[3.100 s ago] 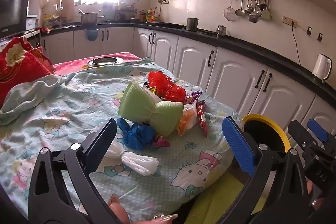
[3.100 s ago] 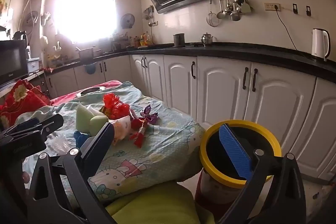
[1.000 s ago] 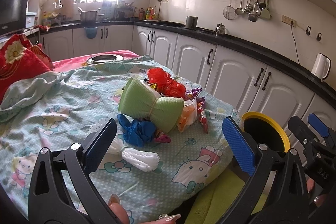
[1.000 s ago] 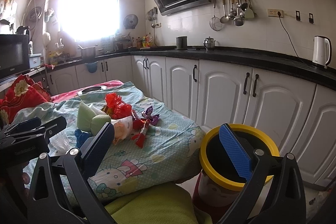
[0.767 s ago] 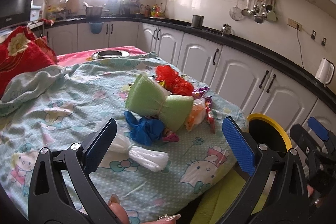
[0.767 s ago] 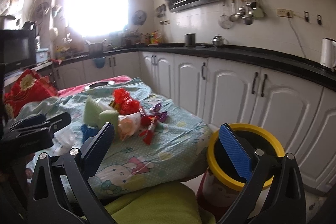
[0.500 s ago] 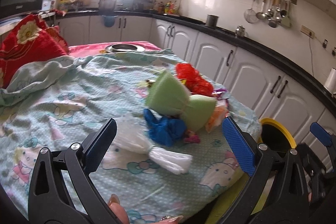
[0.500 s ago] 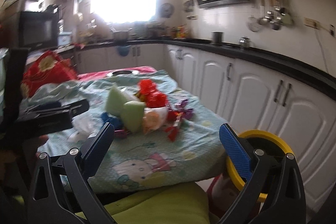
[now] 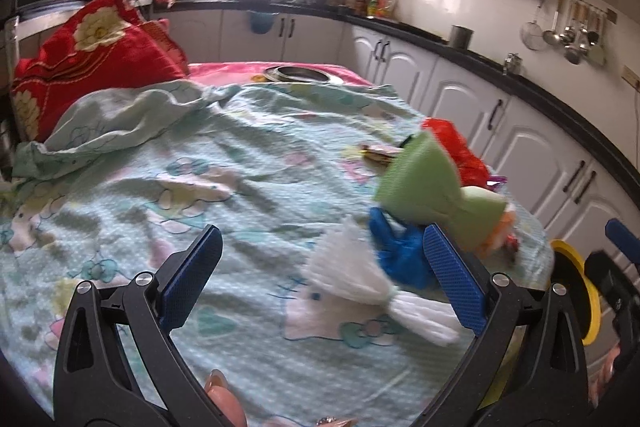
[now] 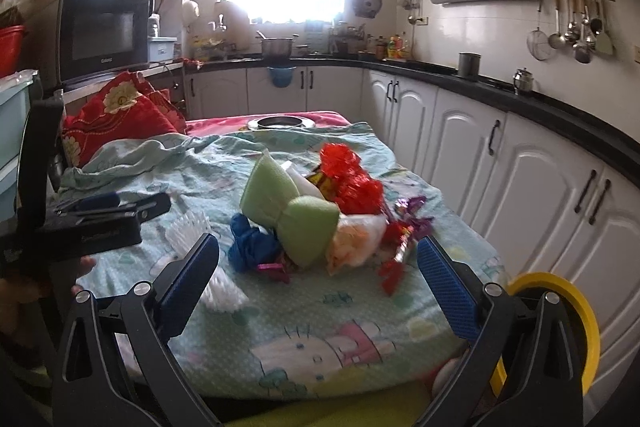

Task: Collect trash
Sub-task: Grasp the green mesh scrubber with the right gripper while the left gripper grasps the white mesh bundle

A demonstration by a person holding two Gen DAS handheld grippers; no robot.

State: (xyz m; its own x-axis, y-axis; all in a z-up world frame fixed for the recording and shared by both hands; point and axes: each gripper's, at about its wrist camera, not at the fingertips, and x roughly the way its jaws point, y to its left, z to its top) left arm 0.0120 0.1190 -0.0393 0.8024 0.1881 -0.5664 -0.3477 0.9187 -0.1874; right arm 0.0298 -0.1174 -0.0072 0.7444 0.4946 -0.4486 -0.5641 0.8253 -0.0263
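Note:
A pile of trash lies on a table covered by a light green Hello Kitty cloth (image 9: 200,187): a white foam net (image 9: 360,283), a blue plastic bag (image 9: 400,251), a green foam net (image 9: 432,191), a red crinkled wrapper (image 9: 460,147) and candy wrappers (image 10: 404,231). My left gripper (image 9: 320,279) is open and empty, just before the white net. My right gripper (image 10: 316,279) is open and empty, in front of the pile (image 10: 304,219). A yellow-rimmed bin (image 10: 560,311) stands at the table's right, below its edge.
A red flowered pillow (image 9: 88,67) and bunched cloth lie at the far left. A metal dish (image 9: 298,73) sits at the far end. White cabinets (image 10: 500,179) with a black counter run along the right. The left gripper's body (image 10: 92,223) shows in the right wrist view.
Both grippers have swung left and closer over the table. The trash pile has shifted right in the left view, and the bin has slid to the right edge. Both stay open.

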